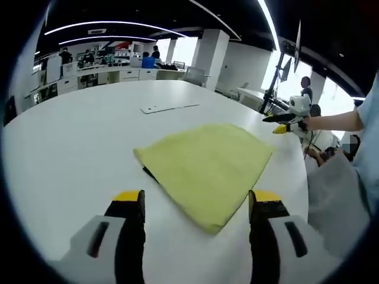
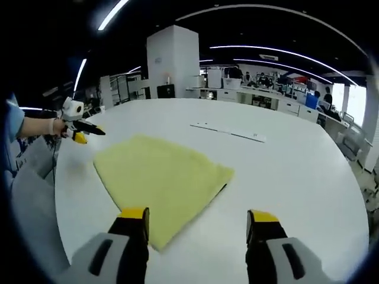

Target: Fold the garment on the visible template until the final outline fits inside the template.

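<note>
Open-plan office all round: dark ceiling with long light strips, white pillars, desks and cabinets at the back, bright windows to one side, a few people far off.

Large white table (image 1: 71,148) with a rounded edge, taking up most of both views (image 2: 296,171).

Yellow cloth (image 1: 207,168) lying flat near the table's middle, folded to a rough fan shape with one pointed corner toward the left gripper; same cloth (image 2: 160,180) in the right gripper view, its near corner just beside the left-hand jaw. Dark sliver of something under the cloth's edge (image 1: 149,173), too little showing to tell what.

Thin pale strip (image 1: 169,108) lying flat on the table beyond the cloth, well apart from it; seen again in the right gripper view (image 2: 228,131).

Left gripper (image 1: 195,204) low over the table, yellow-tipped jaws spread wide, nothing between them, cloth corner reaching into the gap ahead. Right gripper (image 2: 197,222) likewise spread wide and empty, over bare table beside the cloth. Each also visible from the other view, held out past the cloth's far side (image 1: 284,123) (image 2: 83,133), by a bare forearm.
</note>
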Available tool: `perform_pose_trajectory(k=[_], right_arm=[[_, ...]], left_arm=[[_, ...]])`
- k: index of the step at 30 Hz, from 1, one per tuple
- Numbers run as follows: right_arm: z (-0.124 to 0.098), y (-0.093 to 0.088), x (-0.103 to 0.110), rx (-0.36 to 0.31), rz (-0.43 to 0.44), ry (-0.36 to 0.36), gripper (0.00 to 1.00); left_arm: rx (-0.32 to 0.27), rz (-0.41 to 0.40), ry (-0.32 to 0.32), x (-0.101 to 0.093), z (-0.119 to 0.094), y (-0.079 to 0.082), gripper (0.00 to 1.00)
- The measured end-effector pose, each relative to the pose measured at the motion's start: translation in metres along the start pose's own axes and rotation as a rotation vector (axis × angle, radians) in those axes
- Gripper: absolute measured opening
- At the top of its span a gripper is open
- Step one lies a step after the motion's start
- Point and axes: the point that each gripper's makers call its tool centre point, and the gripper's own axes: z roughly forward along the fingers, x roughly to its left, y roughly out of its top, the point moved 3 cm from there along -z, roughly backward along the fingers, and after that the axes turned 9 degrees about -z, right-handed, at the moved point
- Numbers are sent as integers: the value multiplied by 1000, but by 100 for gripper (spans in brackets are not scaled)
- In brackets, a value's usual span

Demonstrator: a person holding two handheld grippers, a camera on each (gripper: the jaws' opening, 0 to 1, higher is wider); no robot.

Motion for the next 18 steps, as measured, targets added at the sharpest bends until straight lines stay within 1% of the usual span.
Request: perform_pose_trajectory(k=[2,3,5,7,9,11,14,16,18], right_arm=[[-2,-6,2,2,5,-4,59],[-3,-8,3,2,17,-8,58],[-5,-11,6,7,35,-7,56],[-7,-15,11,8,39,-6,52],[-8,-20,15,14,37,-5,50],[-8,-25,20,30,44,9,50],[-9,-29,25,32,61,13,46],[-9,-33,30,45,53,26,43],[-10,-35,33,44,52,32,40]], left_arm=[[-4,-11,1,0,-4,-7,60],[0,-25,1,0,-5,-12,60],[14,-24,16,1,-8,-21,59],[14,-41,13,-1,-10,-26,57],[10,-51,9,-3,-13,-30,53],[8,-59,13,-4,-14,-33,52],[10,-72,15,-6,-15,-40,50],[8,-79,11,-9,-15,-43,45],[12,-82,5,-12,-13,-46,42]])
